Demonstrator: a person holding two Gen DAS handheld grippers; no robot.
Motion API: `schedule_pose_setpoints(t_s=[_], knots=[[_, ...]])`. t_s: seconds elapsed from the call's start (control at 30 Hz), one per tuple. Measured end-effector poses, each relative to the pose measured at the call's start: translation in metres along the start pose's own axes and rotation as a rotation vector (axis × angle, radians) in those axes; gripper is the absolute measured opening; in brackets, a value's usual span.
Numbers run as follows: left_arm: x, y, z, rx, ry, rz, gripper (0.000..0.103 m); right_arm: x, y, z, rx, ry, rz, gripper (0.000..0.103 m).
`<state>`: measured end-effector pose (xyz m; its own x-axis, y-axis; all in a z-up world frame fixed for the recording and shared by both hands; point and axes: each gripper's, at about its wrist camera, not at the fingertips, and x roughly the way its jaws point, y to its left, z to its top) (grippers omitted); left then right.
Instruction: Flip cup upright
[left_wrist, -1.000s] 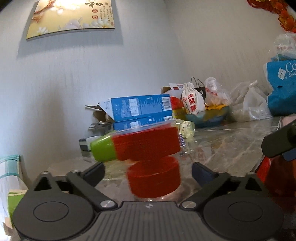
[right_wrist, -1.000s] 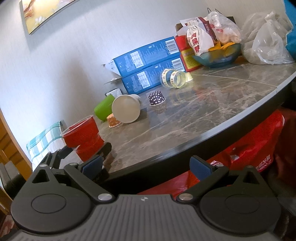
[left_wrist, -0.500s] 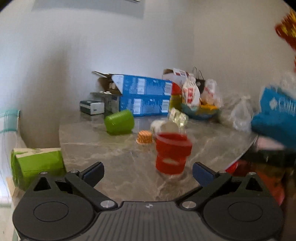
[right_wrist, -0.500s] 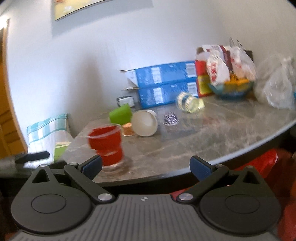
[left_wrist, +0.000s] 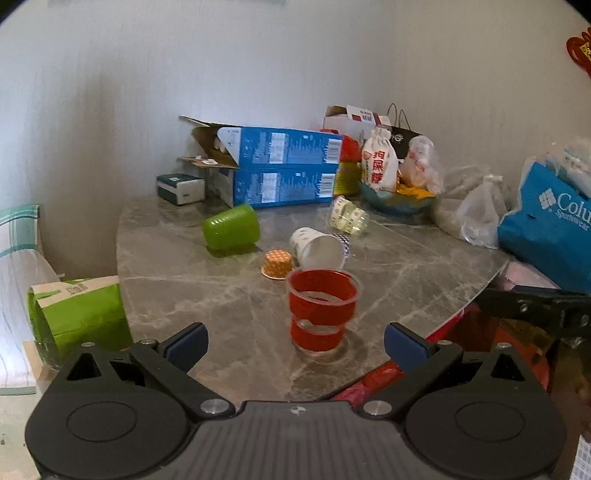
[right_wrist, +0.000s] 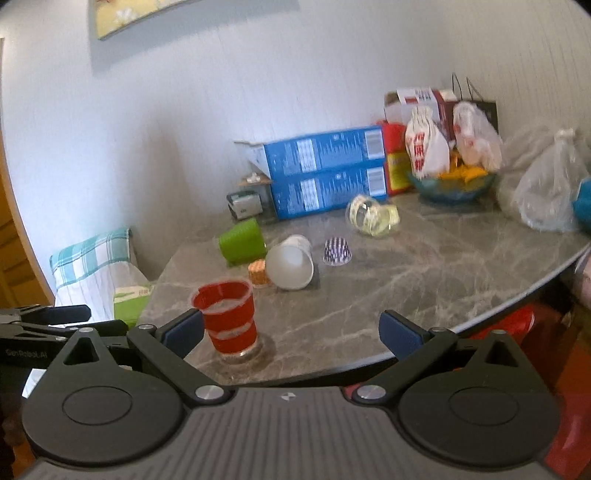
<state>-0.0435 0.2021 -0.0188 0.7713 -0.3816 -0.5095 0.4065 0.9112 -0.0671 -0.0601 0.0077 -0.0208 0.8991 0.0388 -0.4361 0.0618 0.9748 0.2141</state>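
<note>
A red clear plastic cup (left_wrist: 320, 309) stands upright, mouth up, near the front edge of the grey marble table (left_wrist: 184, 266). It also shows in the right wrist view (right_wrist: 229, 317). My left gripper (left_wrist: 295, 341) is open and empty, drawn back from the cup with the cup between its fingers' line of sight. My right gripper (right_wrist: 291, 330) is open and empty, off the table's front edge; the cup stands just beyond its left fingertip. A white paper cup (left_wrist: 318, 248), a green cup (left_wrist: 232, 228) and a clear glass (left_wrist: 349, 218) lie on their sides farther back.
Two small cupcake liners, orange (left_wrist: 276, 263) and purple (right_wrist: 337, 252), sit by the white cup. Blue boxes (left_wrist: 280, 168), a bowl with bags (left_wrist: 397, 192) and plastic bags (left_wrist: 476, 214) line the back and right. A green tissue box (left_wrist: 79, 312) sits left of the table.
My left gripper let go of the red cup, which now stands upright on the table, and pulled back and up. My right gripper rose and drew back, so the whole tabletop shows.
</note>
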Motion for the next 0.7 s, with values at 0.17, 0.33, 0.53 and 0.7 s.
schedule_pose_setpoints(t_s=[0.17,0.33,0.53,0.7], knots=[[-0.0019,-0.0031,0.0012,0.0,-0.005,0.006,0.102,0.0025,-0.0025,-0.007,-0.008,0.03,-0.01,0.102],[-0.0038,-0.0023,0.0002,-0.003,-0.006,0.014,0.102,-0.0021,-0.0036,-0.0085,-0.008,0.02,0.02,0.102],[-0.0057,-0.0037,0.0009,-0.004,-0.009,0.014,0.102,-0.0019,-0.003,-0.0091,-0.012,0.028,0.014,0.102],[-0.006,-0.0043,0.0006,-0.003,-0.009,0.015,0.102,0.0002,-0.0008,-0.0097,-0.022,0.036,0.018,0.102]])
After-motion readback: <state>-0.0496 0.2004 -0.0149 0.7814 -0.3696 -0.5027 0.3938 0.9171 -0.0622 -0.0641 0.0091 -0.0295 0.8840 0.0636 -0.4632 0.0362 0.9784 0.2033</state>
